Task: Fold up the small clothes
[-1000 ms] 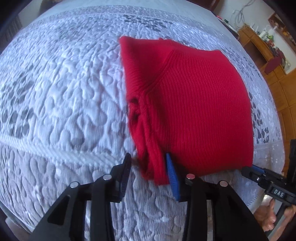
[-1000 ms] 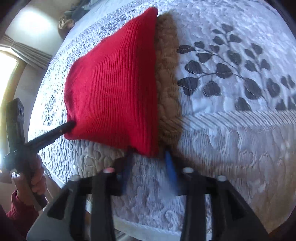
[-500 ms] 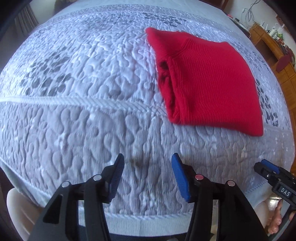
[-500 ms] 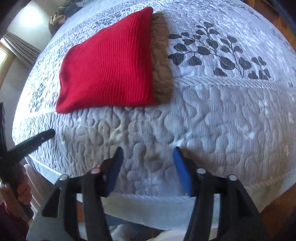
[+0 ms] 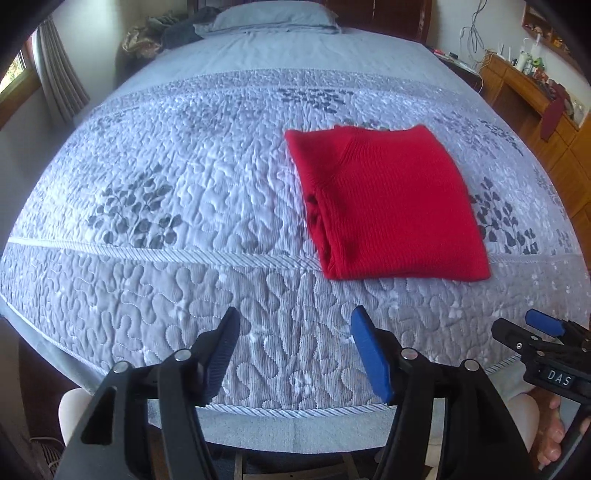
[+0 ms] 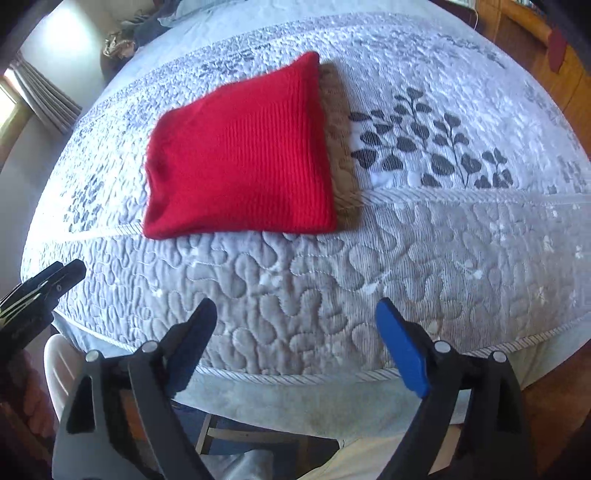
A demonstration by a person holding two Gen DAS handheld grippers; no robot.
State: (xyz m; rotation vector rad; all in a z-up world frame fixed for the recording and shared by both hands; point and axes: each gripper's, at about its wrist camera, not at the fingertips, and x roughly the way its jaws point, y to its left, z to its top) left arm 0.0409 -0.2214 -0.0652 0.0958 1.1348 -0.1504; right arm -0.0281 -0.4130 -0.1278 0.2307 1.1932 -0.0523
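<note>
Red rib-knit sweater (image 5: 391,206) lies folded into a neat, roughly square packet on a bed (image 5: 177,206), near the foot edge, a bit right of centre in the left wrist view; folded layers show along its left side, so the bundle looks thick and soft; top face is flat w/ fine vertical ribs; in the right wrist view a brown shadow runs along its right edge

Bed is covered by a grey-white quilted bedspread, puffy meander stitching, dark leaf prints, corded bands across; likely chosen as a wide, soft surface for folding

Left hand-held gripper (image 5: 295,354) hovers over the foot of the bed, fingers apart, holding nothing, well apart from the sweater; right hand-held gripper (image 6: 295,347) likewise apart and empty, near the bed edge; each has black arms w/ blue pads; both sit clear of the cloth, which suggests this piece is done, fold looks complete

Wooden dresser (image 5: 532,96) by far right wall; pillow (image 5: 273,16) at head of bed
</note>
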